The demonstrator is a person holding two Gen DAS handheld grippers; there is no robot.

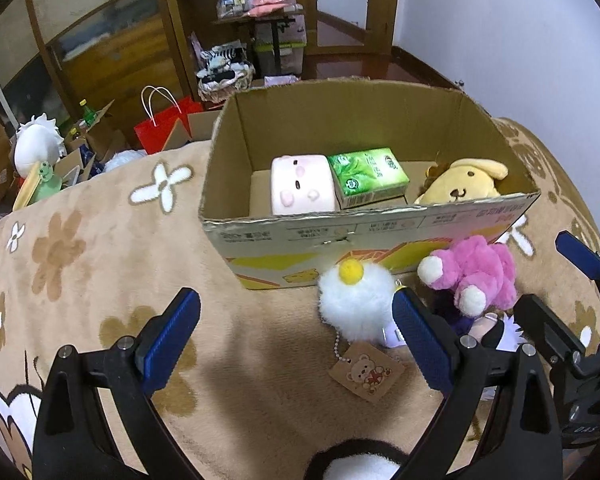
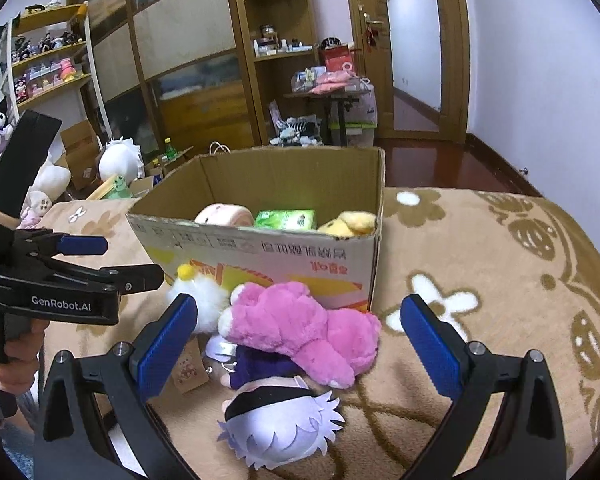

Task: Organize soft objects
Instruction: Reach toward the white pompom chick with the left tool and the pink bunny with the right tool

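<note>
1. My left gripper (image 1: 296,336) is wide open over the blanket (image 1: 100,264), holding nothing; the white pompom (image 1: 354,304) sits just inside its right finger, its tag (image 1: 366,372) between the fingers.
2. The box (image 1: 284,236) stands ahead, holding, left to right, a pink cube plush (image 1: 300,190), a green tissue pack (image 1: 366,176) and a yellow dog plush (image 1: 460,184).
3. The pink bear (image 1: 476,272) lies against the box's front, right of the pompom.
4. My right gripper (image 2: 298,344) is wide open too, empty, with the bear and the white-haired doll (image 2: 280,428) under it lying between the fingers.
5. Only the right view shows the doll whole, plus my left gripper from the side; only the left view looks fully down into the box.
</note>
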